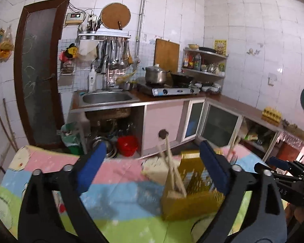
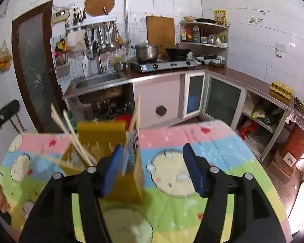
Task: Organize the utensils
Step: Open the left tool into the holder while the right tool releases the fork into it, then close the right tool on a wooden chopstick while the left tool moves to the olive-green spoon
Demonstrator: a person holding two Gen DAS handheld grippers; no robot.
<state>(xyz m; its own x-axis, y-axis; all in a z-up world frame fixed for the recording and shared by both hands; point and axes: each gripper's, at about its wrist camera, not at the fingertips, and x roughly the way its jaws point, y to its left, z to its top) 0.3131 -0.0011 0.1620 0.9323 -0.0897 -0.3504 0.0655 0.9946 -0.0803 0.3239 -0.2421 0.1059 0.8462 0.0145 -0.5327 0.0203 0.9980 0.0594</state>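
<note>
Both hand-held grippers are hovering over a table covered with a pastel cartoon-print cloth. A yellow box-shaped utensil holder is standing on the cloth, blurred in both views. Pale wooden chopsticks are leaning out of its left compartment, tilted toward the left in the right wrist view. More utensils, too blurred to name, are sticking up from its right side. The left gripper is standing spread wide, its blue pads pressing on nothing; the holder and chopsticks are sitting between and just beyond its fingers. The right gripper is also standing open, nothing pinched; its left pad is lying just in front of the holder's right wall, and contact cannot be told. In the left wrist view, the right gripper is showing at the right edge. Behind the table, a steel sink, a gas stove carrying a lidded pot and a wok, and hanging ladles are lining the tiled wall.
</note>
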